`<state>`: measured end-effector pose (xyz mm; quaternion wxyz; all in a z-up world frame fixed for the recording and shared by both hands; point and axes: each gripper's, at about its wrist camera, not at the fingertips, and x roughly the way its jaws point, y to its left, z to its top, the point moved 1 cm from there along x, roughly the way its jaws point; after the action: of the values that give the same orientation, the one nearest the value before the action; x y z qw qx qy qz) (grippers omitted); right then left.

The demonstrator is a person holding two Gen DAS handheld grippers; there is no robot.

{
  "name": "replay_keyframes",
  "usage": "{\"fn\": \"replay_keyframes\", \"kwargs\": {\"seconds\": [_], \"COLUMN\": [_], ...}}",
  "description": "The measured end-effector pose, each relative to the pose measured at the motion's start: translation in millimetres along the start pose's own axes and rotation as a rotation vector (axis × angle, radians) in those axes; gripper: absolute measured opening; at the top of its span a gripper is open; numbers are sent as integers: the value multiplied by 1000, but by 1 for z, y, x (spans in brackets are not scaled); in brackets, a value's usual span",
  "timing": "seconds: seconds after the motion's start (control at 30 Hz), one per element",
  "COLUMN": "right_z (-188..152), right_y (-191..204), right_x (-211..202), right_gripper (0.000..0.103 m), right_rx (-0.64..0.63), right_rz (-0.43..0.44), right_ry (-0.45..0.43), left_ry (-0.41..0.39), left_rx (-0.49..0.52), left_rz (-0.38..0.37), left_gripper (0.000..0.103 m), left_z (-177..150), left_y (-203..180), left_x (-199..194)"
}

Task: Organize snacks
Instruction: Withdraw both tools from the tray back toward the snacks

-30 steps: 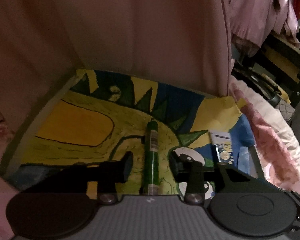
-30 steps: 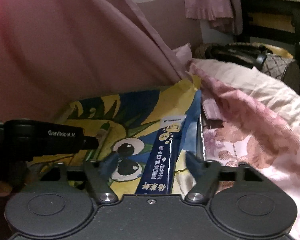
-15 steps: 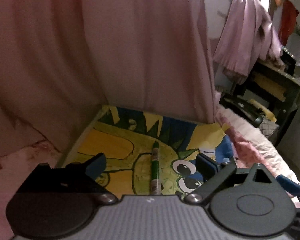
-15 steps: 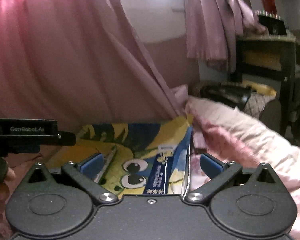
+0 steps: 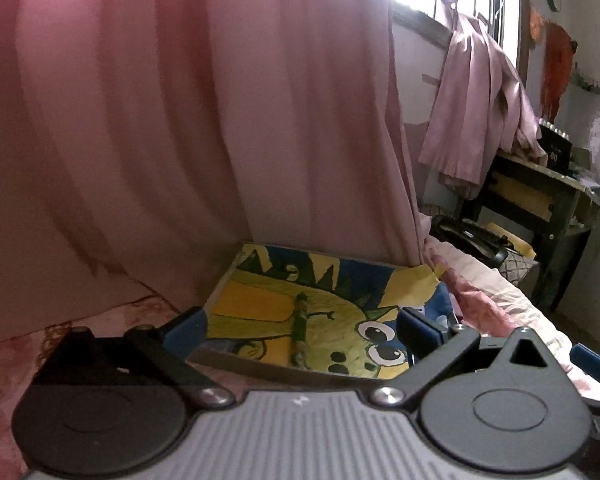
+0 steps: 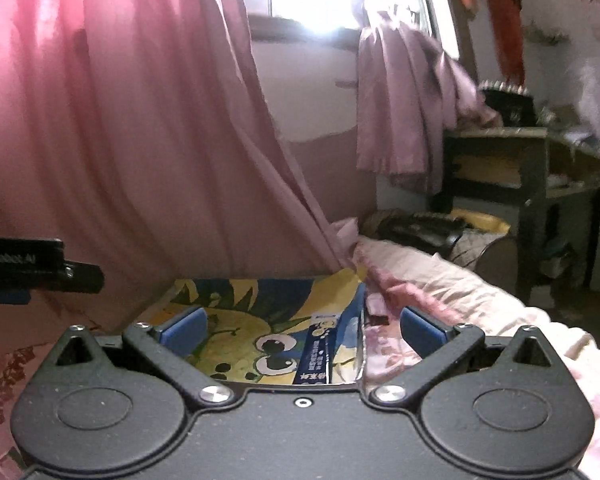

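A thin green snack stick (image 5: 300, 326) lies lengthwise on a painted dinosaur board (image 5: 256, 308) on the bed. A blue snack packet (image 6: 318, 350) lies on the board's right side in the right wrist view (image 6: 236, 320). My left gripper (image 5: 300, 330) is open and empty, raised above the board's near edge. My right gripper (image 6: 302, 330) is open and empty, held above the near end of the blue packet. The left gripper's body shows at the left edge of the right wrist view (image 6: 40, 268).
A pink curtain (image 5: 180, 120) hangs right behind the board. Pink floral bedding (image 6: 440, 300) lies to the right. A dark desk (image 5: 540, 208) with draped clothes and a black bag (image 6: 420, 228) stand at the far right.
Both grippers have opened wide and pulled up and back from the board. The green stick and blue packet stay lying on the board, now farther away.
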<state>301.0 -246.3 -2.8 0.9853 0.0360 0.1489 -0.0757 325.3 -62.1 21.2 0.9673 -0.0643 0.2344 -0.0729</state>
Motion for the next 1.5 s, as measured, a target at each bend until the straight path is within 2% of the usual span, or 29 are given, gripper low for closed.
{"fn": "replay_keyframes", "kwargs": {"seconds": [0.2, 0.57, 0.9, 1.23, 1.5], "right_z": [-12, -35, -48, -64, -79], "right_y": [10, 27, 32, 34, 34], "right_x": [-30, -86, -132, -162, -166], "right_gripper": [103, 103, 103, 103, 103], "right_rx": [-50, -83, 0, 61, 86], "right_rz": [-51, -62, -86, -101, -76], "right_ry": [-17, -78, -85, 7, 156], "left_ry": [-10, -22, -12, -3, 42], "left_rx": [-8, 36, 72, 81, 112], "left_rz": [22, 19, 8, 7, 36], "left_gripper": [103, 103, 103, 103, 103], "left_z": [-13, -37, -60, -83, -109], "left_y": [13, 30, 38, 44, 46], "left_x": [-26, -76, -114, -145, -153]}}
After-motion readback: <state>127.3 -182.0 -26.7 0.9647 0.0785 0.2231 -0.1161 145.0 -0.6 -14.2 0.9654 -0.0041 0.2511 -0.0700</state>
